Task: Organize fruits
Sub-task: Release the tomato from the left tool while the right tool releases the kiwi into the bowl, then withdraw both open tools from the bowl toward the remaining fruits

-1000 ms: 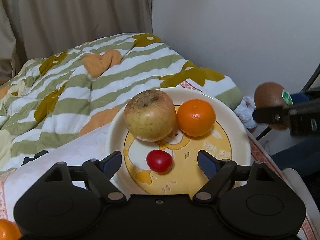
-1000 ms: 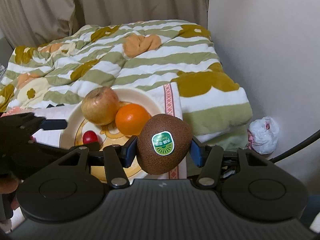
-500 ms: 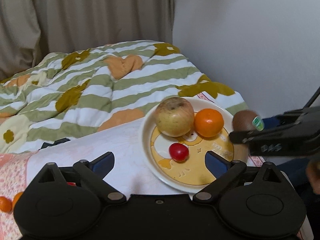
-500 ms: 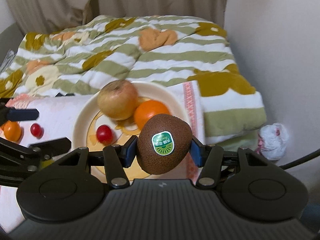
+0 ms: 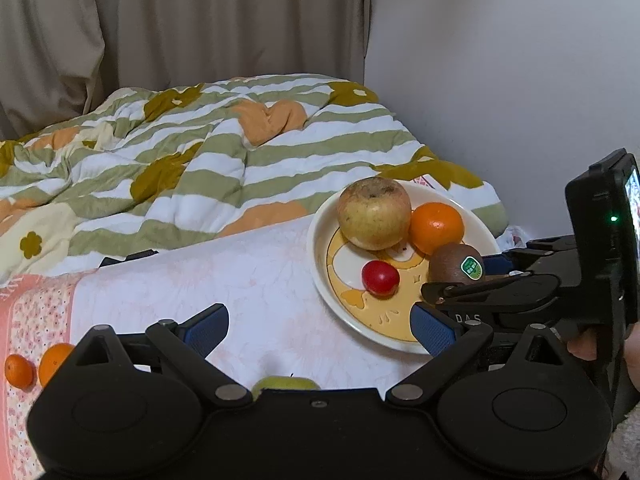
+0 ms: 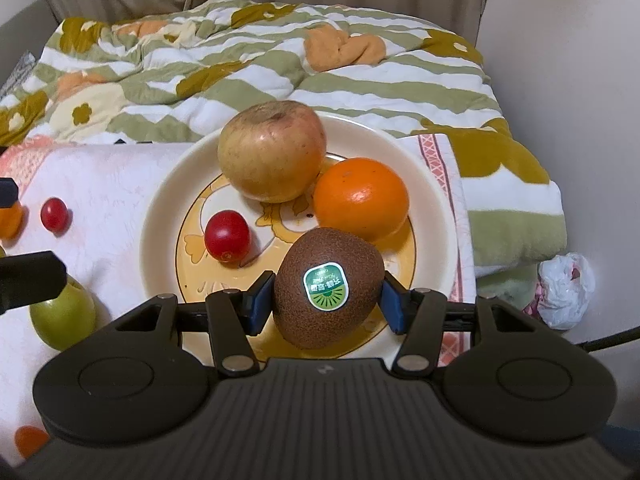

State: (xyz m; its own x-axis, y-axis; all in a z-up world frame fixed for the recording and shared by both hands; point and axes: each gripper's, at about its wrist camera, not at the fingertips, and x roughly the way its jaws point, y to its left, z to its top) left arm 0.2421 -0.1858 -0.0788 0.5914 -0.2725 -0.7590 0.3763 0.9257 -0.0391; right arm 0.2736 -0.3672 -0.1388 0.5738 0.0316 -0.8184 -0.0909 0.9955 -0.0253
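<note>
A cream plate (image 6: 160, 216) with a yellow cartoon print holds a large yellowish apple (image 6: 272, 152), an orange (image 6: 360, 198) and a cherry tomato (image 6: 227, 236). My right gripper (image 6: 326, 300) is shut on a brown kiwi (image 6: 328, 288) with a green sticker. The kiwi is low over the plate's near right part, and I cannot tell whether it touches. In the left wrist view my left gripper (image 5: 320, 324) stands wide open over the pink cloth, left of the plate (image 5: 320, 264), with nothing between its pads. The kiwi (image 5: 456, 266) shows there beside the orange (image 5: 436, 228).
On the cloth lie a green fruit (image 6: 62, 316), a loose cherry tomato (image 6: 54, 214) and two small oranges (image 5: 18, 370). A striped quilt (image 5: 200, 168) is bunched behind the plate. A wall stands at the right, with a white plastic bag (image 6: 564, 288) below it.
My left gripper has drawn back and to the left from the plate, and its jaws have widened. My right gripper has carried the kiwi down onto the plate's near right part.
</note>
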